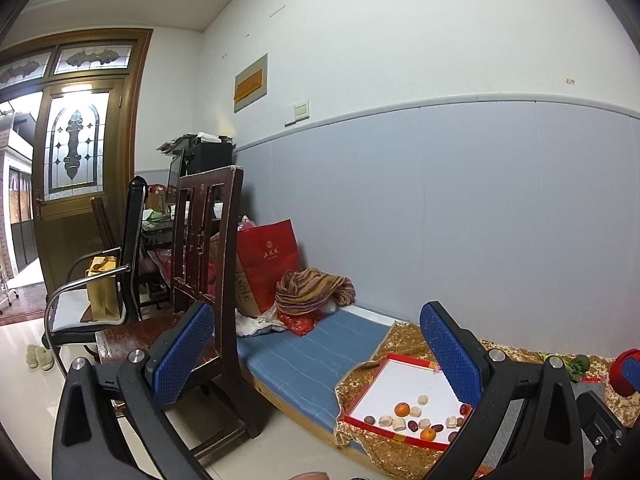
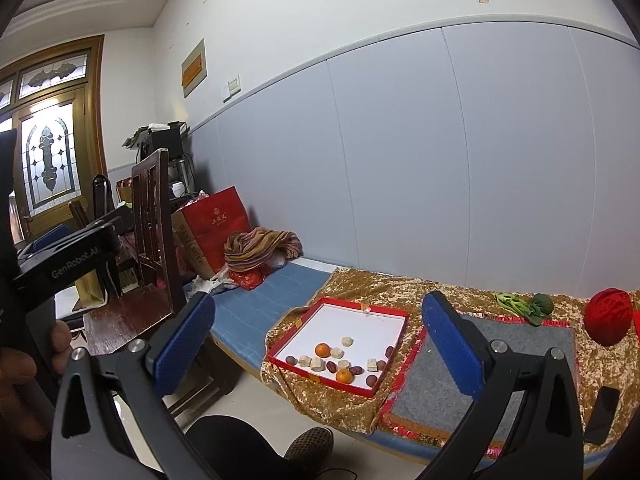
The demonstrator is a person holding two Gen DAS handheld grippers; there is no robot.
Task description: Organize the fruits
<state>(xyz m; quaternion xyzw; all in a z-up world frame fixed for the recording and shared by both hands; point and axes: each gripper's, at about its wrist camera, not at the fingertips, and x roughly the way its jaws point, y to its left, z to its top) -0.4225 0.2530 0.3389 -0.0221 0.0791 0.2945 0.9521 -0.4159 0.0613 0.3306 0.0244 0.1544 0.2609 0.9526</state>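
A red-rimmed tray point(image 2: 348, 318) with a white floor lies on a gold cloth on the low bed. In it are two oranges point(image 2: 322, 349) point(image 2: 344, 376), several dark red dates point(image 2: 331, 367) and several pale cut pieces point(image 2: 347, 341). My right gripper point(image 2: 316, 344) is open, held well above and in front of the tray, with nothing between its blue pads. The left wrist view shows the same tray point(image 1: 400, 376) at lower right, with an orange point(image 1: 402, 409) in it. My left gripper point(image 1: 318, 352) is open and empty too, off to the tray's left.
A grey mat point(image 2: 480, 360) lies right of the tray, with a green vegetable point(image 2: 524, 304), a red ball point(image 2: 608, 316) and a dark phone point(image 2: 602, 408) nearby. A wooden chair point(image 1: 208, 264) stands left of the bed. A red bag point(image 1: 268, 260) and a striped cloth point(image 1: 312, 288) sit at the bed's far end.
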